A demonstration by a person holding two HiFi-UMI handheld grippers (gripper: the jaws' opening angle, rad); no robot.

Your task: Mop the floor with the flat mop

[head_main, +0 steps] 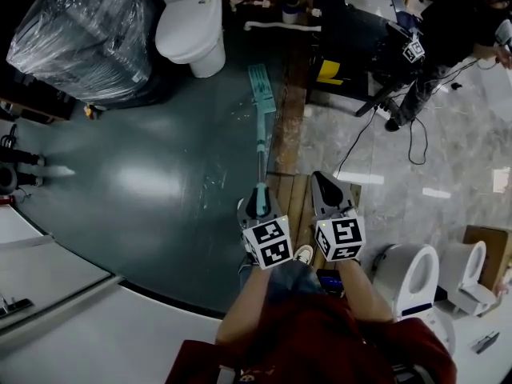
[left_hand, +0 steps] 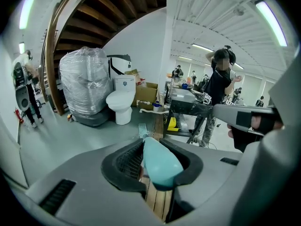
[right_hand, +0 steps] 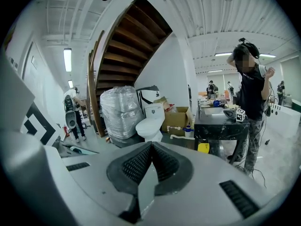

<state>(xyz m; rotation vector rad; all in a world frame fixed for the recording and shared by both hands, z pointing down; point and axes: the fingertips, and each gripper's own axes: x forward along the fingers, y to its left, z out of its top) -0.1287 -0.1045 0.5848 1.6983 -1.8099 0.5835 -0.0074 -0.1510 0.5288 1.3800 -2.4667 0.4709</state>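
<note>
Gripping the flat mop (head_main: 261, 94) by its teal handle top.
Your left gripper (head_main: 258, 202) is clamped on the handle end so you can steer; the mop head lies ahead at upper centre, apparently flat on the dark floor (head_main: 152, 182). Your right gripper (head_main: 326, 192), jaws pressed together, carries nothing.

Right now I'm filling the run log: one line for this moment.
left gripper: shut on mop handle | right gripper: shut, empty | mop head: on grey floor
</note>
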